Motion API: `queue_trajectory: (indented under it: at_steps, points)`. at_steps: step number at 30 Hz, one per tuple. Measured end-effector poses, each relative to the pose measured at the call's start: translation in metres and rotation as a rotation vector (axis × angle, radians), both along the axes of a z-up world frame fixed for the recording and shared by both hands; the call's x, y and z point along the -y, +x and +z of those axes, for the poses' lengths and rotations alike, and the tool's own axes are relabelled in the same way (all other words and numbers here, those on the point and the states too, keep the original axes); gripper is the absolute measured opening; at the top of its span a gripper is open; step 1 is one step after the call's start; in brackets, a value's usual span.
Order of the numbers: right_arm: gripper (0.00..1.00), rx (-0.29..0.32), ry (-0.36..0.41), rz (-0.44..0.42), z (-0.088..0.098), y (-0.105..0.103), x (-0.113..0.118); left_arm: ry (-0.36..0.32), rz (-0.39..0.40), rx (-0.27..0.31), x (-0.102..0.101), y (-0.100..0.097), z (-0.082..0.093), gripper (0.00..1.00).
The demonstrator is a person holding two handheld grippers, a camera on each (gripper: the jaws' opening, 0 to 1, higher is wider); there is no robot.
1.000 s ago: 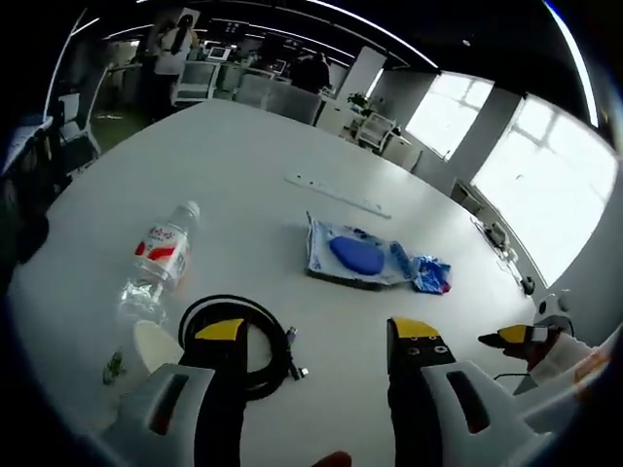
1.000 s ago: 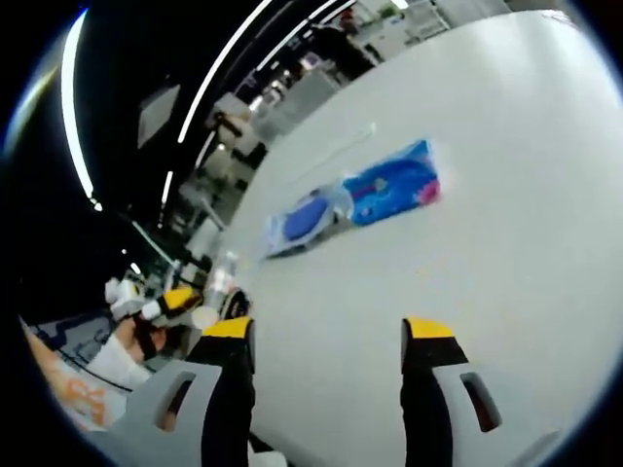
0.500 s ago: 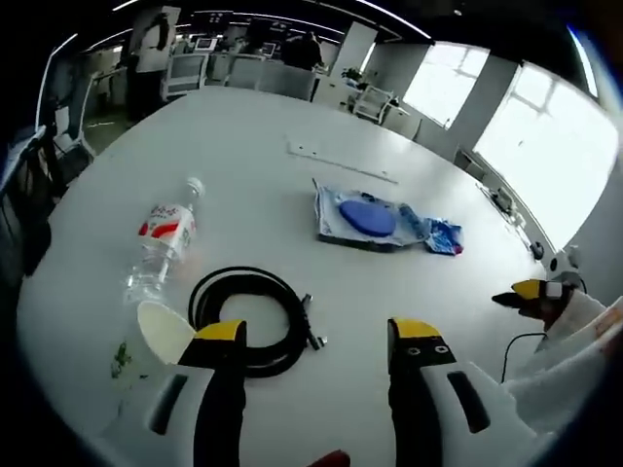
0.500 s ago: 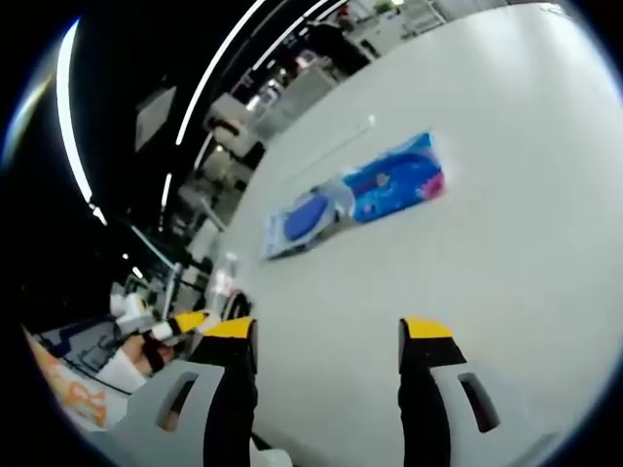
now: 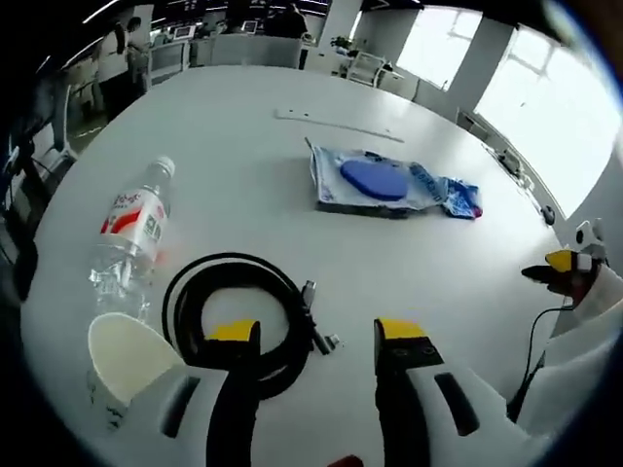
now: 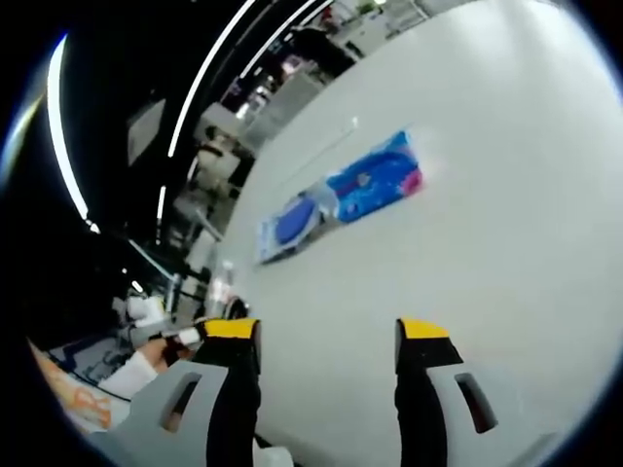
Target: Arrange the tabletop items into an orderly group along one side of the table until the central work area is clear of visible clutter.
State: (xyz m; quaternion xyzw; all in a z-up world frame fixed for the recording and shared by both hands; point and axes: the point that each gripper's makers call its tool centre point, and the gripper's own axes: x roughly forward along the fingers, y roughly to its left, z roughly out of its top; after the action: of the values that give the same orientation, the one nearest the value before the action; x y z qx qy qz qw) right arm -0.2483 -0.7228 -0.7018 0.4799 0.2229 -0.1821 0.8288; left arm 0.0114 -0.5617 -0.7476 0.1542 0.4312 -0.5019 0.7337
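Nothing is grouped yet: bottle [image 5: 129,233], cup [image 5: 127,357], cable [image 5: 237,316] and blue pack [image 5: 382,183] lie scattered on the counter [image 5: 234,146]. Your left hand-held gripper [image 5: 316,334] and right hand-held gripper [image 6: 328,331] both gape empty.

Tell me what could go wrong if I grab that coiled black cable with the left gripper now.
The coiled black cable lies close beside the white paper cup and the clear plastic bottle on its side; dragging the coil could tip the cup or roll the bottle. Its loose connector end may trail and snag.
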Motion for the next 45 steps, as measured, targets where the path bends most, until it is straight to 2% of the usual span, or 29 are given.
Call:
queue_trajectory:
  at_steps: [3,6,12,13,14,17,19,27,31,34,38,45]
  points:
    - [0.53,0.003,0.007,-0.011,0.0,-0.001,0.0,0.041,0.013,0.028,0.0,0.003,-0.01,0.41]
    - [0.53,0.005,0.01,-0.019,0.001,-0.003,-0.001,0.051,0.028,0.04,0.002,0.008,-0.016,0.38]
    - [0.52,0.01,0.017,-0.032,0.0,-0.005,-0.002,0.088,0.037,0.069,0.0,0.012,-0.025,0.25]
    - [0.52,0.008,0.018,-0.032,-0.001,-0.006,-0.002,0.076,0.034,0.107,0.001,0.015,-0.022,0.22]
    - [0.52,0.007,0.02,-0.033,-0.001,-0.006,-0.003,0.081,0.032,0.086,0.001,0.013,-0.025,0.22]
    - [0.51,0.008,0.03,-0.04,-0.002,-0.005,-0.004,0.06,0.045,0.109,0.003,0.016,-0.024,0.18]
    - [0.51,0.011,0.036,-0.041,-0.003,-0.004,-0.005,0.049,0.059,0.103,0.003,0.016,-0.023,0.14]
    - [0.5,0.012,0.046,-0.029,-0.004,0.0,-0.009,0.031,0.09,0.063,0.002,0.017,-0.023,0.11]
    - [0.5,0.014,0.048,-0.039,-0.005,-0.004,-0.008,0.023,0.091,0.032,0.0,0.01,-0.021,0.1]
    - [0.49,0.017,0.055,-0.057,-0.005,-0.006,-0.006,-0.019,0.086,0.02,0.004,0.002,-0.012,0.09]
    - [0.49,0.017,0.059,-0.061,-0.006,-0.007,-0.005,-0.093,0.071,0.018,0.013,-0.004,0.009,0.09]
    - [0.49,0.023,0.058,-0.039,-0.006,-0.003,-0.009,-0.241,0.069,0.012,0.029,-0.009,0.06,0.09]
